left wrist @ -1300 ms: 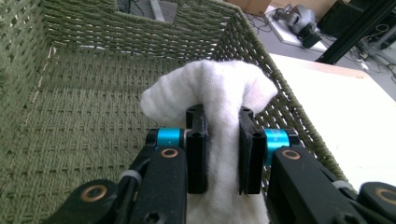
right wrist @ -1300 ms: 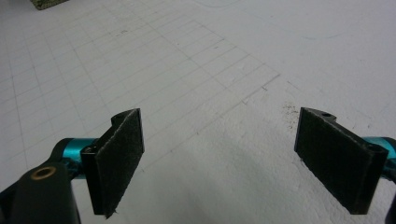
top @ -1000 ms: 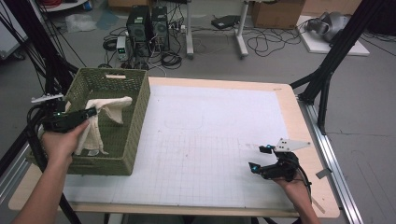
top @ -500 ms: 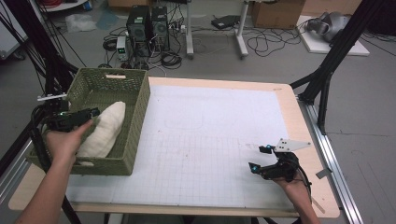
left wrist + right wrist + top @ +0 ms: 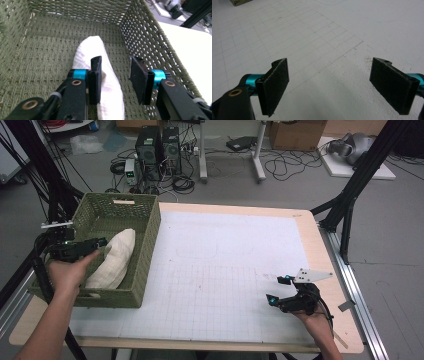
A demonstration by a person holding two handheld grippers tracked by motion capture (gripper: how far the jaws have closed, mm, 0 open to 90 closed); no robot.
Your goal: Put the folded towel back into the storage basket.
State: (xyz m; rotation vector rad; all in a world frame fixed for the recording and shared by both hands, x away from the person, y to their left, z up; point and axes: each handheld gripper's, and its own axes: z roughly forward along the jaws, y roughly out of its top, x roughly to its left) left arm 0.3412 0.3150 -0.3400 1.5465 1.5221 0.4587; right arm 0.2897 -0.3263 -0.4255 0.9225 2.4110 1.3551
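At the 9 o'clock side of the bench (image 5: 230,240) stands a green woven basket (image 5: 145,250). A white rolled towel (image 5: 114,260) lies on its floor, against the wall toward 3 o'clock. The left gripper (image 5: 115,75) hangs above the towel; its fingers (image 5: 96,75) have just been opening and then closing a little, stand partly open and hold nothing. At 4 o'clock, the right gripper (image 5: 339,85) rests over the bare white mat, fingers (image 5: 275,83) wide apart and empty.

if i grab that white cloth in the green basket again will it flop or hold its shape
The white waffle-textured cloth roll probably flops: it sags softly along the green woven basket floor. Likely light. Its textured weave should grip the left gripper pads rather than slip.
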